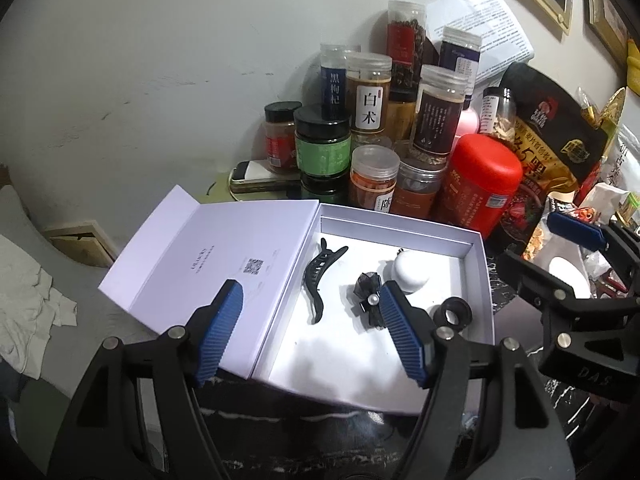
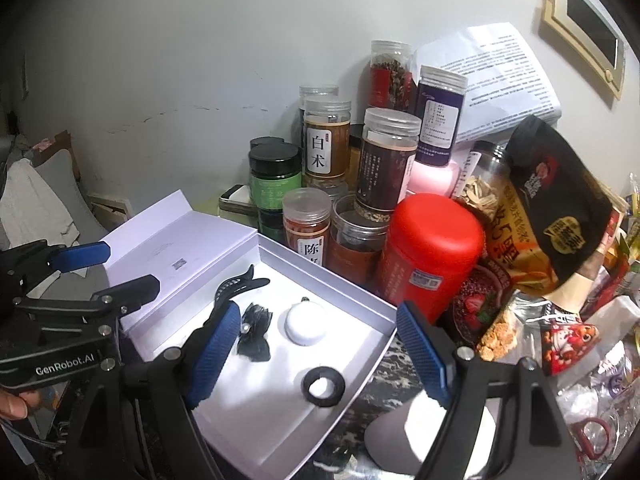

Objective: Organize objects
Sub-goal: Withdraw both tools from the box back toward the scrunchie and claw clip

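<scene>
Currently both tongs, left (image 1: 310,332) and right (image 2: 318,356), are spread wide and empty above the white box (image 1: 478,276). The claw clip (image 1: 320,280), bow, white puck and black ring (image 2: 323,386) lie inside. Lower squarely; avoid the box's near edge.

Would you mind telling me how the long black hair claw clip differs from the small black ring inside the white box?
The hair claw clip is long, curved and toothed; the black ring is small and round with an open centre. The clip lies near the box's hinged lid, the ring near the opposite wall. Both are black and lie loose in the white box.
</scene>
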